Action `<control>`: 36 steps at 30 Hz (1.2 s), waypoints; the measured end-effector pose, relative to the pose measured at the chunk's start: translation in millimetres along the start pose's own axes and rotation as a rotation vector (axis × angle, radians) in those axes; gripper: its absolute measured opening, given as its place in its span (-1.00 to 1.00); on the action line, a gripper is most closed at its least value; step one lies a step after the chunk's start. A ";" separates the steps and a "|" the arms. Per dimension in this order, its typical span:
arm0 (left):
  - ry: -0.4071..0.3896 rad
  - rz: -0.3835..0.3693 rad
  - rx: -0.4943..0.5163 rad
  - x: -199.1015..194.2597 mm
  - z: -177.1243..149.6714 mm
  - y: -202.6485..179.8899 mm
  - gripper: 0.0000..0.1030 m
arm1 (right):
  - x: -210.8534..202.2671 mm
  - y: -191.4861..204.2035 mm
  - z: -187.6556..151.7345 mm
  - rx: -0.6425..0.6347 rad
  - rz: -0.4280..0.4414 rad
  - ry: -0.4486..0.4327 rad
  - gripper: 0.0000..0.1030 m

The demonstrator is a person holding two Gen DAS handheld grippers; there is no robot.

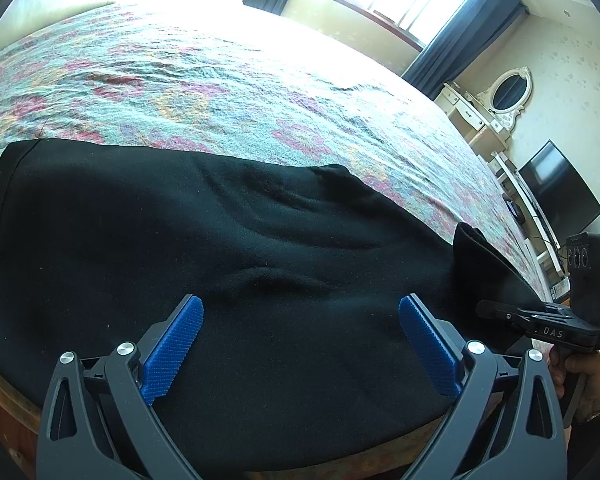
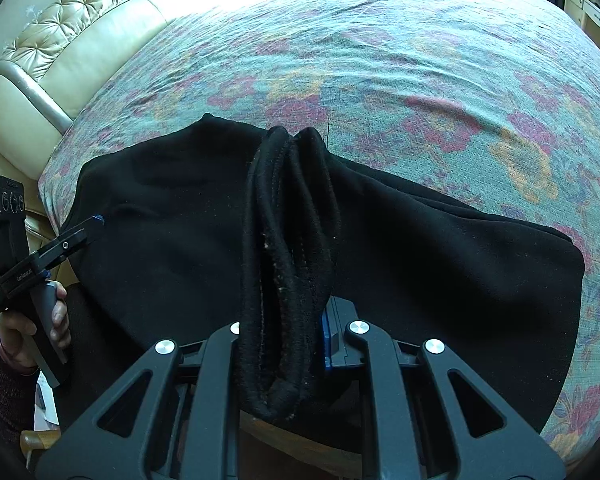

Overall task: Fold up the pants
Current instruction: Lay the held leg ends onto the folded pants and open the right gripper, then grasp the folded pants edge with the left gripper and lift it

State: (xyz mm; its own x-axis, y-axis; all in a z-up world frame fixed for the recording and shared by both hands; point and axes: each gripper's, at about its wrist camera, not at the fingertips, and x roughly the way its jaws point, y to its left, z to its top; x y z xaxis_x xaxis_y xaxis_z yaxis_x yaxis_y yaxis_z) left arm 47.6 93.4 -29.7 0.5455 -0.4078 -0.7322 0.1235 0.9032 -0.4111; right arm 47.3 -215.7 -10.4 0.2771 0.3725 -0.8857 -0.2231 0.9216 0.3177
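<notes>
On the near edge of the bed, black pants [image 1: 220, 248] lie spread over a floral bedspread [image 1: 204, 92], their dark cloth rumpled in shallow folds and reaching down to the wooden bed frame [image 2: 312, 444] at the bottom. One bunched end of the pants, a thick hemmed band, stands up in a ridge, and the right gripper [image 2: 288, 320] is clamped on it: the band fills the space between its black arms, and only a sliver of blue pad shows on one side. From the left wrist view, the same raised corner of cloth points up beside the right gripper's black body. The left gripper [image 1: 300, 344] hangs over the flat part of the pants with its blue fingers [image 1: 172, 352] spread wide apart, nothing between them. In the right wrist view that left gripper appears at the side, held by a hand [image 2: 40, 328] in a dark sleeve, its tip at the cloth's edge. Beyond the bedspread are a tufted cream headboard [image 2: 60, 40], dark curtains [image 1: 460, 36] at a bright window, an oval mirror [image 1: 510, 90] over a cream dresser, and a dark screen [image 1: 560, 192].
</notes>
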 end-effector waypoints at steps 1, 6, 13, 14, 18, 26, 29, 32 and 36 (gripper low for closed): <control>0.001 0.000 -0.001 0.2 -0.1 0.1 0.89 | 2.2 1.2 -0.5 -0.003 -0.005 0.002 -0.71; 0.001 -0.001 -0.005 0.2 -0.3 0.4 0.89 | 10.6 8.3 -3.2 -0.019 -0.031 0.008 -0.70; 0.001 -0.001 -0.005 0.0 -0.1 0.6 0.89 | 20.3 17.9 -4.1 -0.041 -0.076 0.008 -0.66; 0.001 -0.001 -0.005 0.0 0.0 0.6 0.89 | 21.6 19.1 -4.3 -0.045 -0.080 0.008 -0.64; 0.002 -0.003 -0.009 1.1 0.7 1.9 0.89 | 22.9 22.5 -6.2 -0.045 -0.079 0.002 -0.48; 0.002 -0.004 -0.013 2.0 1.1 2.6 0.89 | 24.8 34.1 -10.4 -0.055 -0.076 -0.009 -0.12; 0.001 -0.007 -0.019 1.3 0.4 3.1 0.89 | 26.2 42.2 -12.7 -0.083 -0.097 -0.011 -0.02; 0.002 -0.009 -0.025 -0.1 -0.5 3.5 0.89 | 27.8 49.4 -14.9 -0.112 -0.117 -0.013 0.11; -0.018 -0.003 -0.041 -9.1 5.3 9.9 0.89 | 31.5 58.7 -18.4 -0.147 -0.138 -0.010 0.23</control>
State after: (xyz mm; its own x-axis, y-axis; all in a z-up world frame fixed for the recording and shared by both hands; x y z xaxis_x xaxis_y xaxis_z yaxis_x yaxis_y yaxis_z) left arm 48.3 106.8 -24.3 0.5598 -0.4075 -0.7215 0.0915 0.8958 -0.4350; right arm 25.7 -151.9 -25.8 0.3239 0.2457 -0.9136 -0.3165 0.9382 0.1400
